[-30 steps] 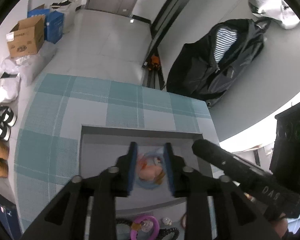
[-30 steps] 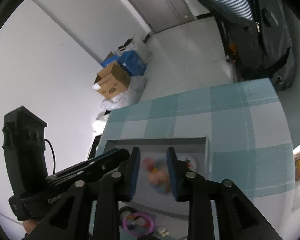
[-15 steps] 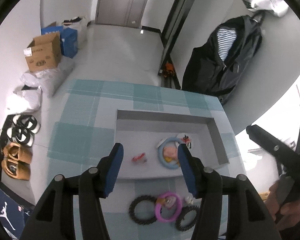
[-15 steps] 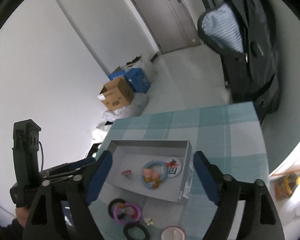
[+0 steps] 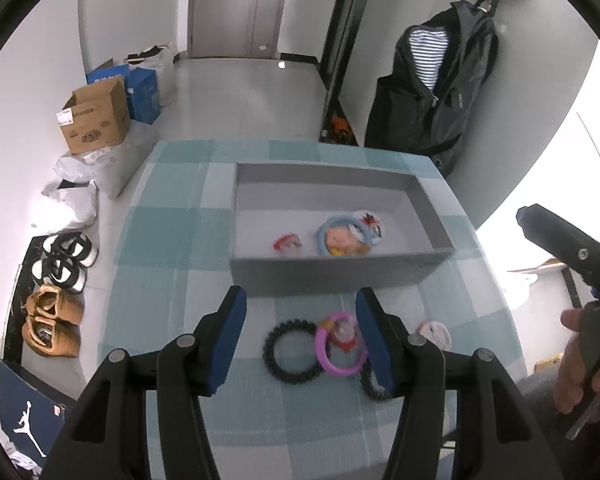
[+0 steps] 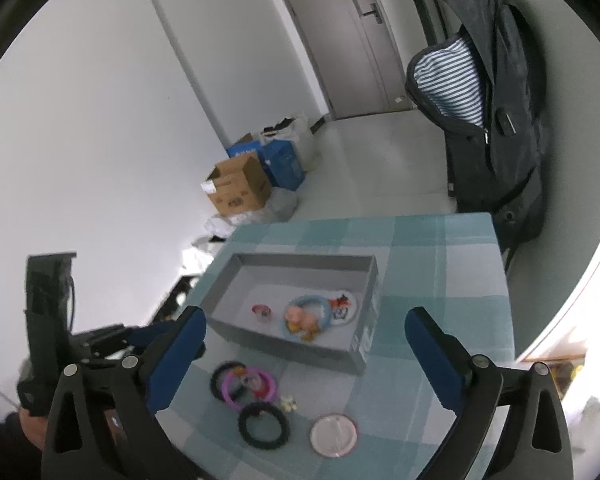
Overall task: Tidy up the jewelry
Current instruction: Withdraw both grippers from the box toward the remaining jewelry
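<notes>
- Left wrist view: left tool [image 5: 300, 334] is part open with nothing between its pads, hanging above the loose pieces on the checked worktop [image 5: 172, 240].
- Still outside the grey tray [image 5: 432, 226]: black bead bracelet [image 5: 290, 356], pink ring [image 5: 340, 346] overlapping it, a second black bracelet [image 5: 370, 384] half hidden behind the right pad, and a pale disc [image 5: 436, 332] further right.
- Already in the tray: blue ring with a peach charm [image 5: 342, 236], a small red piece [image 5: 286, 242], and a white badge [image 5: 372, 222] touching the ring.
- Next pick, my read: pink ring first, since it lies on top. Come straight down, one pad inside the loop and one outside, and pinch the band. Don't straddle both rings or the bracelet comes along.
- Versus a second ago: this tool was narrower and down in the tray around the blue ring. It has since been opening, has let the ring go, and has backed off towards the near edge.
- Right wrist view: right tool [image 6: 304, 354] is spread very wide and empty, over the near side of the worktop. The tray and the loose pieces lie between its fingers in the view, with no contact.
- Nearest to it: the second black bracelet and the pale disc. Narrow the tool before descending, because at this width it would sweep neighbours.
- Versus a second ago: it was narrow and close over the same blue ring. It has since been opening, with nothing between the pads, and has pulled back so the whole tray shows.
</notes>
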